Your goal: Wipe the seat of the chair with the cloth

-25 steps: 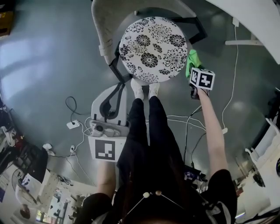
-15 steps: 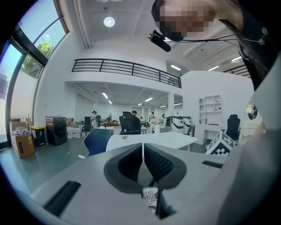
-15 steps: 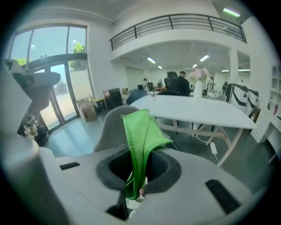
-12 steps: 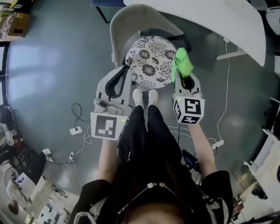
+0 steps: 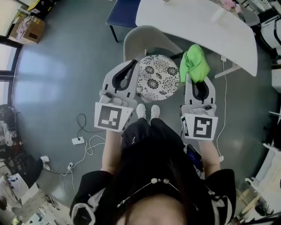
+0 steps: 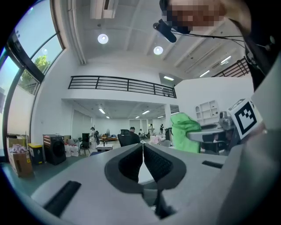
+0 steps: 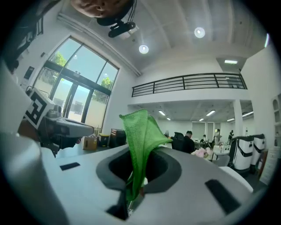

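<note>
The chair's round seat (image 5: 158,82), white with black flowers, lies below and between my two raised grippers, with its grey backrest (image 5: 147,37) behind it. My right gripper (image 5: 197,80) is shut on a green cloth (image 5: 195,63), which sticks up out of the jaws and flops over their tips. In the right gripper view the cloth (image 7: 140,140) rises from the right gripper (image 7: 141,171). My left gripper (image 5: 132,63) is shut with nothing in it; its jaws meet in the left gripper view (image 6: 143,149). Neither gripper touches the seat.
A white table (image 5: 197,26) stands just behind the chair. A blue stool (image 5: 123,13) is at the far side, and a cardboard box (image 5: 28,26) at far left. Cables and a power strip (image 5: 79,140) lie on the grey floor. The person's white shoes (image 5: 147,112) stand at the seat's front.
Both grippers have risen toward the head camera and level with each other. The right one lifted the green cloth from beside the seat's right edge. The chair now looks smaller and farther.
</note>
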A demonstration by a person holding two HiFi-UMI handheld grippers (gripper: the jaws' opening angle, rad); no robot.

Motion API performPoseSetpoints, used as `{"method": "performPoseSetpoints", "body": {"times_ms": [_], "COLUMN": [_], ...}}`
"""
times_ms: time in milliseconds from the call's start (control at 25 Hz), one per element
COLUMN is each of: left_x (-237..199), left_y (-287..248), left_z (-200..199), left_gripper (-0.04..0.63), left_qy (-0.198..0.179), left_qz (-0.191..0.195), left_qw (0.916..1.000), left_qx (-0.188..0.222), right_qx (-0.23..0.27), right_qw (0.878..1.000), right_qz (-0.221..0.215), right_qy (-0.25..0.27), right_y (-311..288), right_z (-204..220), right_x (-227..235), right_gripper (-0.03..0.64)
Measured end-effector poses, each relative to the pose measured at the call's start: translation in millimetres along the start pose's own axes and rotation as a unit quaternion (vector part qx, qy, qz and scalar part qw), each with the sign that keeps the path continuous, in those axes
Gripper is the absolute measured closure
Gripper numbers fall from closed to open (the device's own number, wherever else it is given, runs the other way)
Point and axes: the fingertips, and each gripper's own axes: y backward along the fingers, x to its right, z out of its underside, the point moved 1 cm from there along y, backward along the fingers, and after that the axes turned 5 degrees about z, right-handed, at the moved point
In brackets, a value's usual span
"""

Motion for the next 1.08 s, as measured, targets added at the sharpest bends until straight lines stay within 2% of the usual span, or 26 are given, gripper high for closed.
{"method": "performPoseSetpoints", "body": {"times_ms": [200,560,800,1080], "left_x": [7.6,14.4,10.0,8.4], "left_y": [13.8,31.1,36.6,40.2], "left_z": [-28.7,-50.9,-59.1,-65.5], "left_gripper": [0.583,0.583,0.583,0.583], "left_qy": [-0.017,-0.041,-0.038,-0.042], "left_qz": [0.013,0.016,-0.007,-0.011], "left_qw": [0.9994,0.9975,0.9965,0.9957], "left_qx": [0.027,0.056,0.074,0.082], "right_qx": [0.035,0.065,0.074,0.078], "right_qw": [0.999,0.997,0.997,0.997], "right_qz": [-0.006,-0.036,-0.019,0.005], "right_qy": [0.019,0.0,0.002,-0.011], "right_y": [25.0,60.5,73.9,74.9], "right_z": [-31.3,-49.8,-52.5,-56.1], "right_x": [2.1,-16.5,0.5,19.1], "right_gripper": [0.574,0.574,0.573,0.574]}}
